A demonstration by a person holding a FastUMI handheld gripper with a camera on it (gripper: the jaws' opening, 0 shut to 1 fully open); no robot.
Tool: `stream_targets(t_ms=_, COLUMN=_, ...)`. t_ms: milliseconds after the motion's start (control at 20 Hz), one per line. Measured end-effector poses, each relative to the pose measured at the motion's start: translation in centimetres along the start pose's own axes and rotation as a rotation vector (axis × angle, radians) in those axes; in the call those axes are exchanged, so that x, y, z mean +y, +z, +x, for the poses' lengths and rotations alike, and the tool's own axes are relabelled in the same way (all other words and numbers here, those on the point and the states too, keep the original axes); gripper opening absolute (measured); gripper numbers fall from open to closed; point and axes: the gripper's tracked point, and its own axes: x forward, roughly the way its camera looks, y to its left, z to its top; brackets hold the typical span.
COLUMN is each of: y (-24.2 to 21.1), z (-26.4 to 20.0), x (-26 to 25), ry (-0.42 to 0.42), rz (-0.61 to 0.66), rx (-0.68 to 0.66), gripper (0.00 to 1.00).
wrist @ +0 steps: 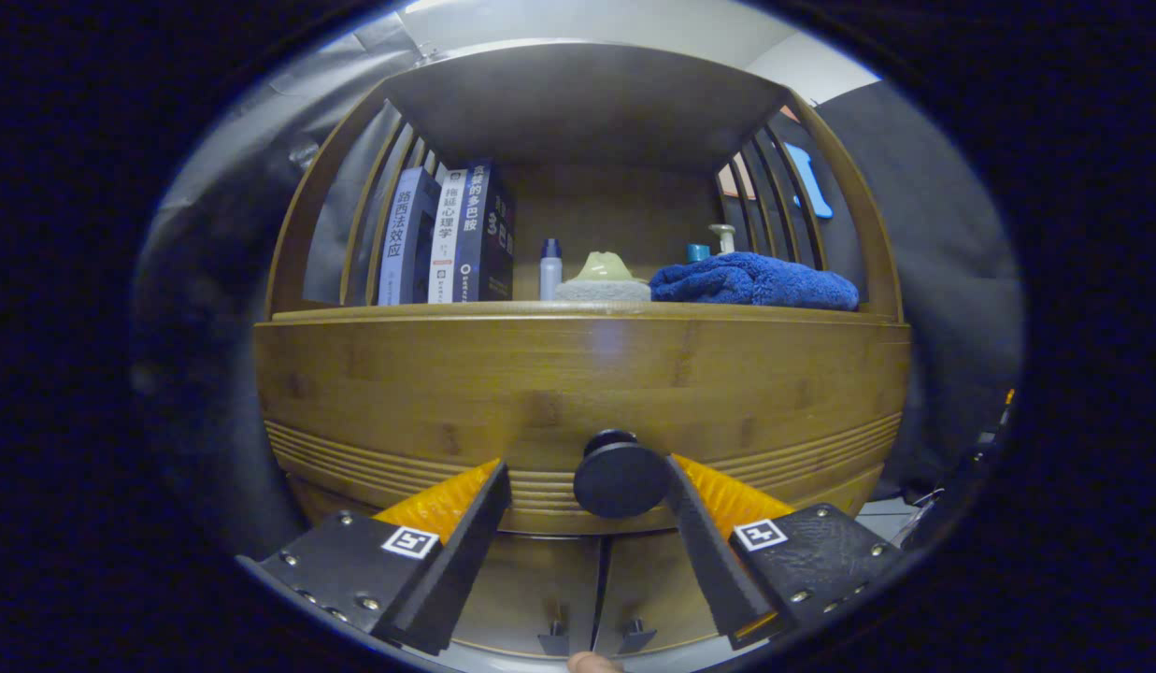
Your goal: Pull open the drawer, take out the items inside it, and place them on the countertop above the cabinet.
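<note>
The gripper [585, 486] stood wide open in front of the bamboo cabinet, holding nothing, its two black fingers [465, 533] spread to either side of the drawer's round black knob [620, 479]. The knob sat off-centre in the gap, right against the inner edge of the right finger, though whether it actually touched could not be told, and well apart from the left one. The drawer [578, 393] was shut, its broad wooden front flush under the countertop [578, 311], so whatever lay inside was hidden. On the countertop stood three books [447, 238], a small bottle [550, 269], a pale green object on a grey base [604, 276] and a folded blue towel [753, 280], leaving little bare room along the front edge. The knob looked hard, smooth and small, likely slippery under a loose pinch; the better hold seemed to be behind its flared head, on the narrower stem, with both pads closed squarely. The drawer itself looked stiff and solid, probably needing a straight, level pull to avoid binding.
</note>
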Motion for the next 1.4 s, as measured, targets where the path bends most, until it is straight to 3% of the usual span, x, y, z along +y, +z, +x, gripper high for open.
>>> stream_targets(t_ms=300, y=-0.1, z=-0.2, x=0.0, ry=0.002, rz=-0.004, rx=0.021, gripper=0.99)
stream_targets(t_ms=450, y=-2.0, z=-0.3, x=0.0, ry=-0.005, rz=-0.013, rx=0.104, gripper=0.99)
stream_targets(t_ms=750, y=-3.4, z=-3.9, x=-0.3, ry=-0.015, rz=-0.03, rx=0.193, gripper=0.99)
stream_targets(t_ms=1400, y=9.8, z=-13.7, x=-2.7, ry=-0.048, rz=-0.132, rx=0.19, gripper=0.98)
